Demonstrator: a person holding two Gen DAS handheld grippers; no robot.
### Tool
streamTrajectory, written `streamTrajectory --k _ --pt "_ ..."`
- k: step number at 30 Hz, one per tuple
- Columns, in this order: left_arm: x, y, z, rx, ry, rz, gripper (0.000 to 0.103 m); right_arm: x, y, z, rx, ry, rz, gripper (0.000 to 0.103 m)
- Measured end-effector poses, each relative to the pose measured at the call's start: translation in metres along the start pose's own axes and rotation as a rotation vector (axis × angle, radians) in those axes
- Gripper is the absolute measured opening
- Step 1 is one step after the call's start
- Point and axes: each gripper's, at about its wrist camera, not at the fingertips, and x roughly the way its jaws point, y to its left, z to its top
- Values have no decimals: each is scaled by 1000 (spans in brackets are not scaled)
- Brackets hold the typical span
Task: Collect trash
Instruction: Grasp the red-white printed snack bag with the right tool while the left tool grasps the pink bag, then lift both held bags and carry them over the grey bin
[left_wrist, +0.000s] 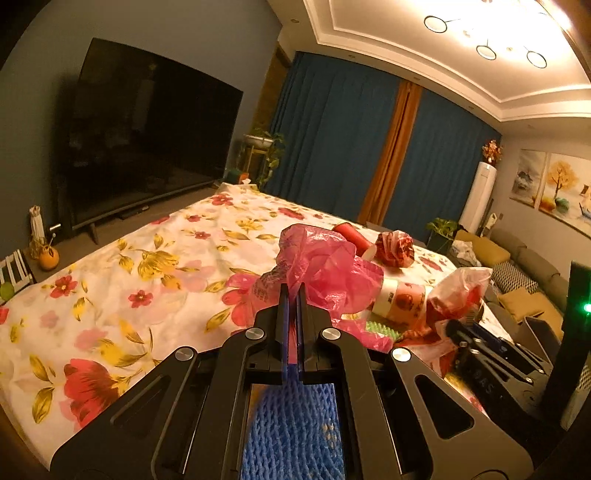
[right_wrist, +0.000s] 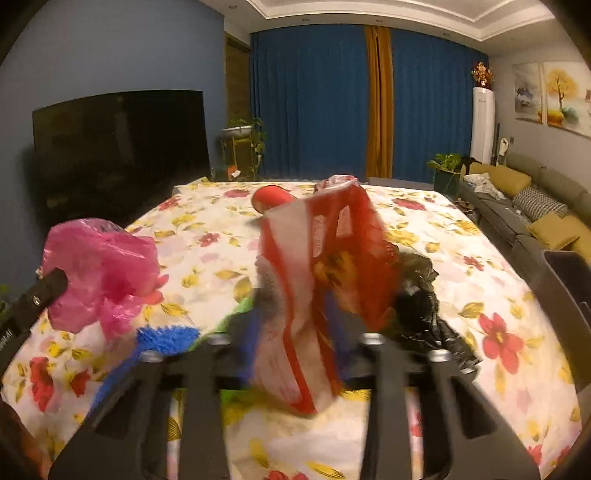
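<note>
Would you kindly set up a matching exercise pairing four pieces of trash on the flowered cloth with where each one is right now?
Things:
1. pink bag
2. red-and-white bag
3. black bag
4. red cup

Places:
A. lying on its side, far across the cloth
B. crumpled on the cloth, right of the right gripper
C. pinched in the left gripper
D. between the right gripper's fingers

Pairs: 1-C, 2-D, 3-B, 4-A

Counted on the flowered bed (right_wrist: 461, 258): one pink bag (right_wrist: 99, 273), one red-and-white bag (right_wrist: 317, 266), one black bag (right_wrist: 421, 295), one red cup (right_wrist: 271, 197), two grippers.
</note>
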Motion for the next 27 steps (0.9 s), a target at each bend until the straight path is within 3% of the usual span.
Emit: streamTrajectory --k 6,13,27 --pt "-6 -6 -3 21 -14 -7 2 -27 -31 -7 34 -46 27 6" --pt "-14 -26 -4 53 -24 -48 2 -66 -57 -6 53 -116 51 5" --pt "-29 -101 -10 148 -30 -182 2 -121 -115 -11 79 -184 -31 5"
